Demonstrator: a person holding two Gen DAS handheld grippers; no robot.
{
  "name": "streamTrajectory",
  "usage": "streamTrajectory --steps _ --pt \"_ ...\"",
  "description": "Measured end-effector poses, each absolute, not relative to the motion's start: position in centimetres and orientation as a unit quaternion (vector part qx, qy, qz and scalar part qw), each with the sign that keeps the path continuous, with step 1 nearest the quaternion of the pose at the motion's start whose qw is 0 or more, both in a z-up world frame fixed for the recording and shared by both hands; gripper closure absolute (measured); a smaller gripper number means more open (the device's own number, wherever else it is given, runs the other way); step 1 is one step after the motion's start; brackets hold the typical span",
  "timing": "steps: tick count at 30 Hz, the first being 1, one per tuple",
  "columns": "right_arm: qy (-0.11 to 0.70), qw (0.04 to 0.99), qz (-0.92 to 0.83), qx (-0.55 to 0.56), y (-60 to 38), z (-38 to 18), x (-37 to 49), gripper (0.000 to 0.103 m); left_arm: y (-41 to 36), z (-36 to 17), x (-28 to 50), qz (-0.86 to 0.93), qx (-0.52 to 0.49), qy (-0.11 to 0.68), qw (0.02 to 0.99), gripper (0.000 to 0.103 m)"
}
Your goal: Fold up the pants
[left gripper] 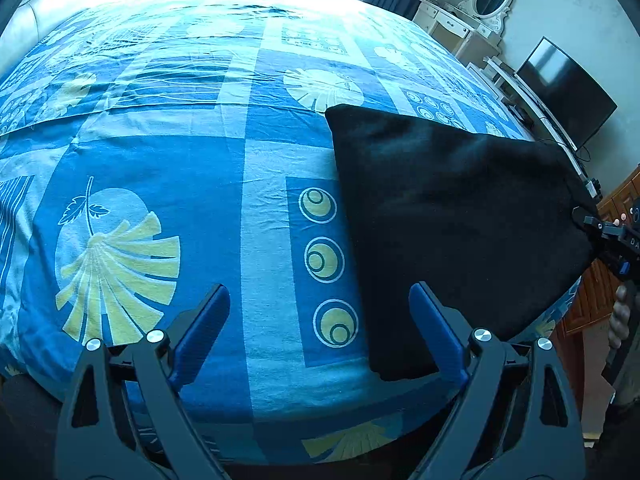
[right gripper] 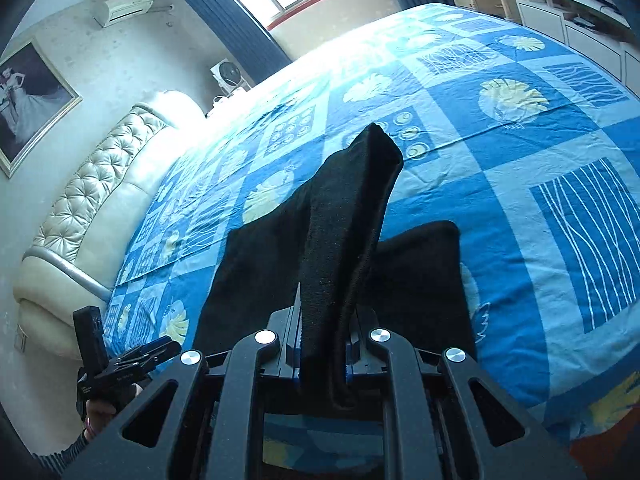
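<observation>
Right wrist: hand-held gripper (right gripper: 320,344) pinching black pants (right gripper: 344,216).

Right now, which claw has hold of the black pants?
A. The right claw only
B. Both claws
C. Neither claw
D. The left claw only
A. In the right wrist view the right claw is shut on a raised fold of the black pants, while in the left wrist view the left claw stands open above the blue patterned bedsheet with nothing between its fingers.
</observation>
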State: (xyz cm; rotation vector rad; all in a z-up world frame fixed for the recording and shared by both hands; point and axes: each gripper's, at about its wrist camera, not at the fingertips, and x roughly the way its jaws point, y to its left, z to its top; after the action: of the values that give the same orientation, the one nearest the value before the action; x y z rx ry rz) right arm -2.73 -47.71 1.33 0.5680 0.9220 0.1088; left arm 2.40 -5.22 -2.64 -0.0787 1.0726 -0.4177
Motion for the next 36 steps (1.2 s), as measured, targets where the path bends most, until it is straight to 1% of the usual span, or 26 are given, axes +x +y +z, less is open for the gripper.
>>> streamTrajectory --steps 5,8,16,29,32,33,34,35,36 --pt "0.475 0.829 0.005 0.294 -50.4 -4.2 -3.5 0.089 -7.2 -3.0 1.8 -0.211 -0.019 0.506 0.836 0.012" --pt "0.472 0.824 0.006 0.313 -50.5 -5.9 -3.7 0.089 -7.8 -3.2 1.5 -0.213 -0.011 0.504 0.837 0.012" --pt "0.461 0.813 0.017 0.356 -51.4 -6.9 -4.2 0.088 -8.2 -3.4 1.3 -0.210 -0.009 0.504 0.838 0.012" --pt "0.454 0.806 0.017 0.378 -51.6 -7.3 -4.6 0.086 -8.2 -3.3 1.0 -0.210 -0.002 0.498 0.841 0.012" --pt "0.448 0.800 0.024 0.399 -51.9 -7.5 -4.9 0.079 -8.3 -3.2 1.1 -0.210 -0.002 0.498 0.841 0.012" --pt "0.443 0.796 0.029 0.411 -52.0 -7.6 -5.0 0.074 -8.3 -3.2 1.1 -0.210 -0.001 0.499 0.841 0.012" --pt "0.436 0.792 0.038 0.425 -52.2 -7.6 -5.1 0.064 -8.3 -3.2 1.1 -0.211 -0.001 0.499 0.841 0.012" --pt "0.428 0.789 0.047 0.438 -52.3 -7.6 -5.2 0.059 -8.3 -3.2 1.1 -0.211 -0.001 0.499 0.840 0.012" --pt "0.419 0.789 0.054 0.447 -52.5 -7.4 -5.3 0.046 -8.2 -3.2 1.1 -0.211 -0.001 0.500 0.840 0.012"
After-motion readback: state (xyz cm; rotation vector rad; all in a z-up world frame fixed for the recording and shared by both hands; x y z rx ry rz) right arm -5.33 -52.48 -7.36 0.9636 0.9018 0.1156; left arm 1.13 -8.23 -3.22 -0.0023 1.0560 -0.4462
